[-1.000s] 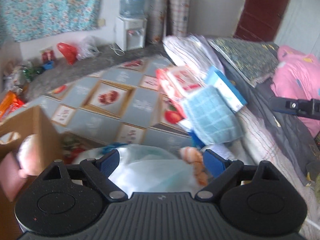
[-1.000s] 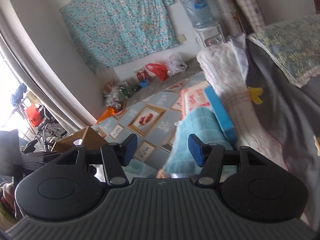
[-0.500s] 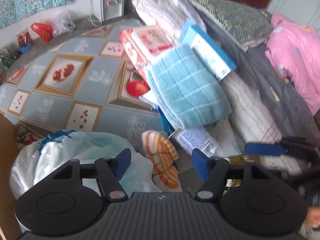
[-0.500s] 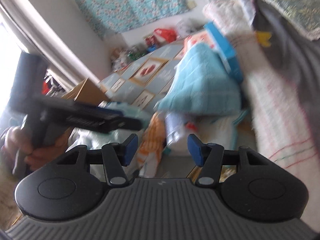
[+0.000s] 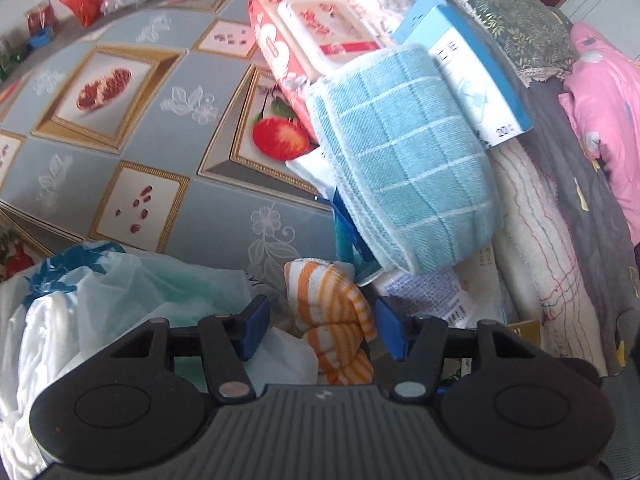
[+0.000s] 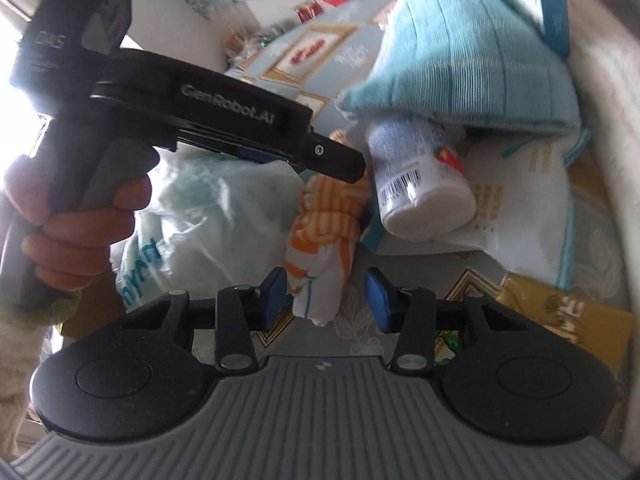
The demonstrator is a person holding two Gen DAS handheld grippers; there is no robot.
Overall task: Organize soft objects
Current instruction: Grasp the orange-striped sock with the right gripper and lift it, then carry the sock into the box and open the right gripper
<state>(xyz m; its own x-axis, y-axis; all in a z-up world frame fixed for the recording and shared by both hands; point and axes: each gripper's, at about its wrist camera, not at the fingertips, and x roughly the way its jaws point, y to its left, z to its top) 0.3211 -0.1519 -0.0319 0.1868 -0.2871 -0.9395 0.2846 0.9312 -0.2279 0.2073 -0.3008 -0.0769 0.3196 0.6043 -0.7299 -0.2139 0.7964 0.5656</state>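
My left hand-held gripper (image 5: 318, 332) and right hand-held gripper (image 6: 326, 296) have dropped toward the striped sock (image 5: 336, 320), both narrowing around it without pinching yet, as it lies at six o'clock from the blue towel (image 5: 404, 152), so I judge a grasp imminent.

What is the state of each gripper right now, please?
Left gripper: open, closing around the striped cloth.
Right gripper: open, closing around the same cloth.
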